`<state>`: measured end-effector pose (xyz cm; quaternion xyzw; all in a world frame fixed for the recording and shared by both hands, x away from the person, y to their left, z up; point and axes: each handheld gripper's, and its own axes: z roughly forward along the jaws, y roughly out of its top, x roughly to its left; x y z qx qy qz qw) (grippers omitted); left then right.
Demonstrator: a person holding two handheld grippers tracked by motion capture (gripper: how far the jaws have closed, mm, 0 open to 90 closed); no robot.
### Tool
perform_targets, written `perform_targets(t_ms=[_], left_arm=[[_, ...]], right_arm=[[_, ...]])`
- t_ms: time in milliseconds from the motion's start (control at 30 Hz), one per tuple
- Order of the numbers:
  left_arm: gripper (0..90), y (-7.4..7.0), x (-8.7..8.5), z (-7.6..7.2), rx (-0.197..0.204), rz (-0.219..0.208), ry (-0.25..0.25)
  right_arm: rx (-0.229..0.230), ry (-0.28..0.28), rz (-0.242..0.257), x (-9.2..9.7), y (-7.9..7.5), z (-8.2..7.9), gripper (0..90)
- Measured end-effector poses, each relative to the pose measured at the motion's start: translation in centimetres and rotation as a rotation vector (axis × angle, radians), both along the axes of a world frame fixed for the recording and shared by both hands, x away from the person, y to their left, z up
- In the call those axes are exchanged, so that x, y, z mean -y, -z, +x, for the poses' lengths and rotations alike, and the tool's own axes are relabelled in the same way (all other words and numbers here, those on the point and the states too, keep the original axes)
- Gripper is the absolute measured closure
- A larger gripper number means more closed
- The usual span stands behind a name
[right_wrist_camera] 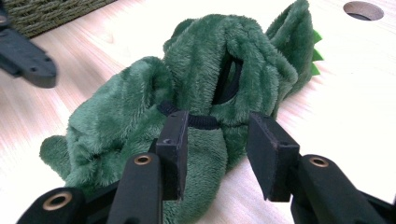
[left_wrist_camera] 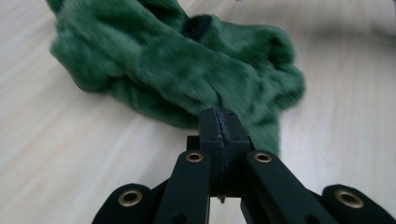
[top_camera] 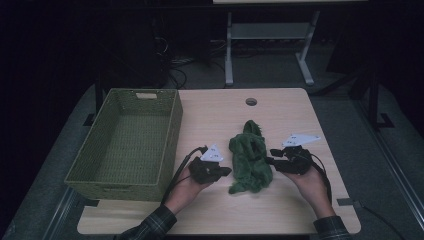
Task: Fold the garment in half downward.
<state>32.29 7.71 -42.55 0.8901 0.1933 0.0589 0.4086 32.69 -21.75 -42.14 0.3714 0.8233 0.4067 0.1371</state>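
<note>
The green plush garment (top_camera: 250,159) looked soft, light; left gripper (left_wrist_camera: 219,128) closed empty at its nine o'clock, right gripper (right_wrist_camera: 217,154) apart around a fold.

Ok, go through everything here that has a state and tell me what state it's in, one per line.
Left gripper: jaws shut, nothing between them, just short of the garment.
Right gripper: jaws open, a fold of the garment between them.
Green fleece garment: crumpled, lying on the table.
Wicker basket: upright, empty.

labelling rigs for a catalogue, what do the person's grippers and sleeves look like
Both the left gripper and right gripper are matte black with brass-coloured rivets, each topped by a pale three-cornered plate and trailing a black cable. The sleeves are dark plaid.
</note>
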Motion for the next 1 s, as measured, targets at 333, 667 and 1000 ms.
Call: perform_targets(t_ms=[333, 667, 1000], left_arm=[[89.7, -1.3, 3.3, 2.7, 0.024, -0.056, 0.074], [89.7, -0.2, 5.8, 3.6, -0.015, -0.060, 0.145], [89.7, 2.3, 6.5, 4.3, -0.040, 0.011, 0.139]], right_arm=[[0.004, -0.002, 0.004, 0.1, -0.2, 0.0, 57.9], [0.004, 0.012, 0.011, 0.1, -0.5, 0.5, 52.5], [0.025, 0.013, 0.020, -0.4, -1.2, 1.5, 47.1]])
